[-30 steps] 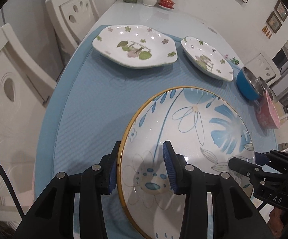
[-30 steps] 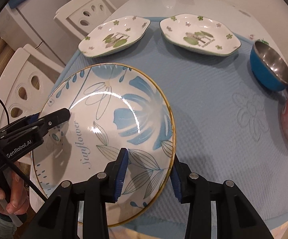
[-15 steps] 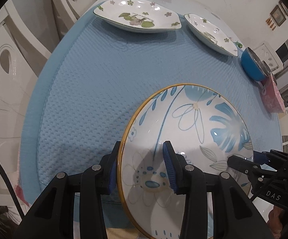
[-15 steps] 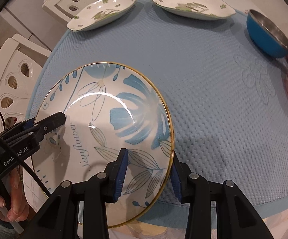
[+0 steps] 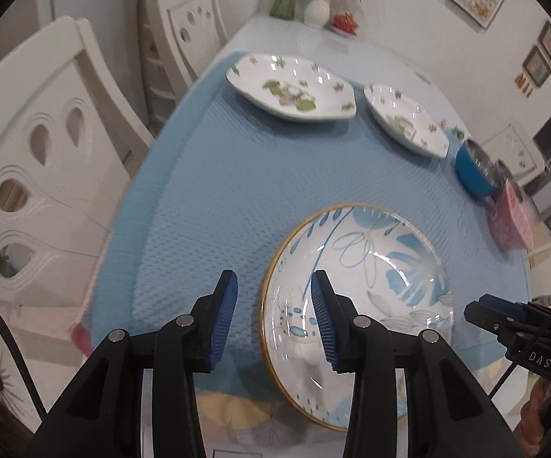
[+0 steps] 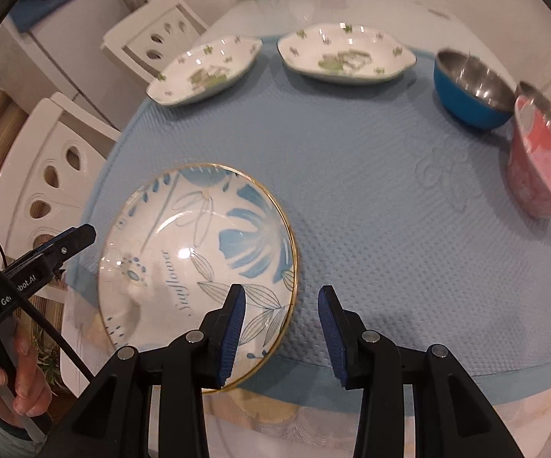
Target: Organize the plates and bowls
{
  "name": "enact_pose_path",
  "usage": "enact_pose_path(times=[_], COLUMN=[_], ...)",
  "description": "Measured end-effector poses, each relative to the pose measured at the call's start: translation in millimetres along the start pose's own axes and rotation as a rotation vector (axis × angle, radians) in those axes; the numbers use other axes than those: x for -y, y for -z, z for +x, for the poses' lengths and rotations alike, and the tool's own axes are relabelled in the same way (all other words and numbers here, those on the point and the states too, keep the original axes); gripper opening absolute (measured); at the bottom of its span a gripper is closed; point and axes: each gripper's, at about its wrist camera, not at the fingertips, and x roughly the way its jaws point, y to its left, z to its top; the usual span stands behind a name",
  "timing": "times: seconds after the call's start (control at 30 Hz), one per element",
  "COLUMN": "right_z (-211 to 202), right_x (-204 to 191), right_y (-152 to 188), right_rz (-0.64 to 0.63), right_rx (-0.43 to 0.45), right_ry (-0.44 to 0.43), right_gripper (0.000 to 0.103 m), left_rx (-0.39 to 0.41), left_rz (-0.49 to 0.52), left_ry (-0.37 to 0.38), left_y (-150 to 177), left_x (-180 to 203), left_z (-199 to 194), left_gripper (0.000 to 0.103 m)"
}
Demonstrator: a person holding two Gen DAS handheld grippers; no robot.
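Left gripper (image 5: pixel 273 320) has its jaws partly apart, a medium-narrow gap. The gold rim of the blue-flower plate (image 5: pixel 371 267) runs through that gap, but neither pad looks pressed on it. Same on the other side: the right gripper (image 6: pixel 281 324) has the same sort of gap, with one finger over the plate, the other over the blue mat (image 6: pixel 352 171) and the rim between them untouched. So nobody's really holding anything.

The plate lies flat at the near edge of the mat, and its near part pokes past the mat over the tablecloth. Best guess is that the person took a big slick plate by opposite rims, one tool per side, because a one-sided pinch would let it tip.

At the far end the two leaf-print plates (image 5: pixel 290 91) (image 5: pixel 405 122) lie next to each other. On the right, the blue bowl (image 6: pixel 470 91) and pink bowl (image 6: pixel 538 168) stand close together, maybe touching. It looks like the table is being sorted by type, so this plate probably belongs with the other plates. Where it lies now, it's a bit risky if bumped.
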Motion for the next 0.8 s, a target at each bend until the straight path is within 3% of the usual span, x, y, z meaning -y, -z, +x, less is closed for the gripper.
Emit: enact_pose_path(times=[0.2,0.37,0.4,0.43,0.5,0.63,0.73,0.8], right_z=[-60.8,-103.3,-111.7,-118.6,-126.7,-134.8,-128.4,-121.4], right_x=[-13.8,-23.4,-24.6,-25.2,-25.1,-23.0,-22.2,-22.4], right_y=[17.5,37.6,40.8,42.8,43.5,38.4,23.9,14.0], right_rz=[-0.116,-0.208,-0.224,-0.233,-0.229,-0.193,-0.150,-0.124], right_rx=[0.146,0.233,0.253,0.271,0.300,0.309,0.287,0.279], right_ry=[-0.017,0.002,0.004,0.004,0.000,-0.033,-0.051,-0.057], right_gripper=[0.039,0.039,0.042,0.053,0.065,0.065,0.065,0.065], left_rx=[0.130,0.186,0.199,0.209,0.238,0.270,0.281,0.283], left_rz=[-0.028,-0.020,-0.011,-0.003,0.020,0.047,0.045,0.050], left_ry=[-0.019,-0.013,-0.005,-0.001,0.000,0.020,0.033,0.061], left_y=[9.8,21.6,23.3,23.9,24.9,21.2,11.5,2.9], left_x=[21.2,49.9,58.5,64.5,76.1,86.4,81.0,73.9], left_z=[-59.1,-98.4,-106.8,-111.3,-122.9,-135.6,-134.8,-130.2], left_gripper=[0.037,0.038,0.038,0.038,0.040,0.046,0.060,0.063])
